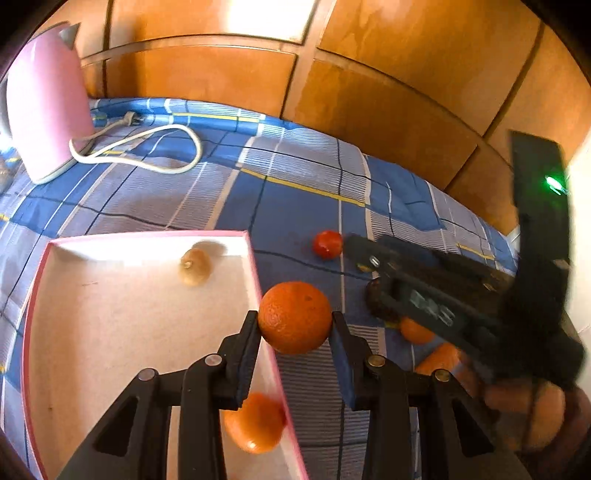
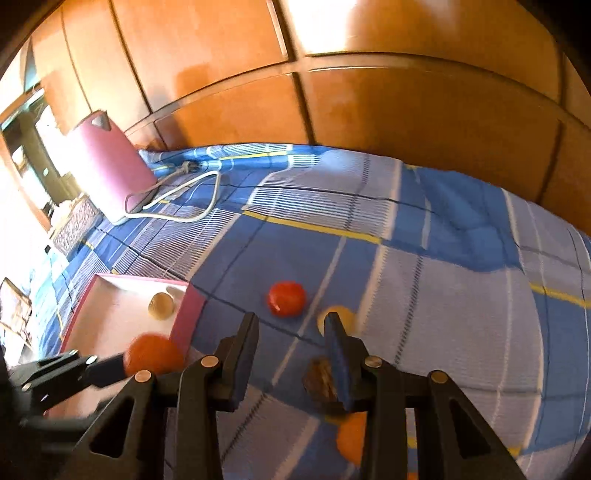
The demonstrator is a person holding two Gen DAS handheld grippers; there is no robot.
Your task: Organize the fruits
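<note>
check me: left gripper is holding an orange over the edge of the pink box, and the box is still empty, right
Not empty. The left wrist view shows the left gripper clamped on the orange at the pink box edge, but the box already holds a pale onion-like piece and another orange fruit.

Light: warm, bright | glare: wooden panels (image 1: 266, 14), overexposed left edge of right view | blur: motion-smeared right tool (image 1: 424, 295) | edges: fisheye bend, dark corners

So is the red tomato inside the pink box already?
No, the red tomato lies on the blue checked cloth, out past the corner of the pink box.
</note>
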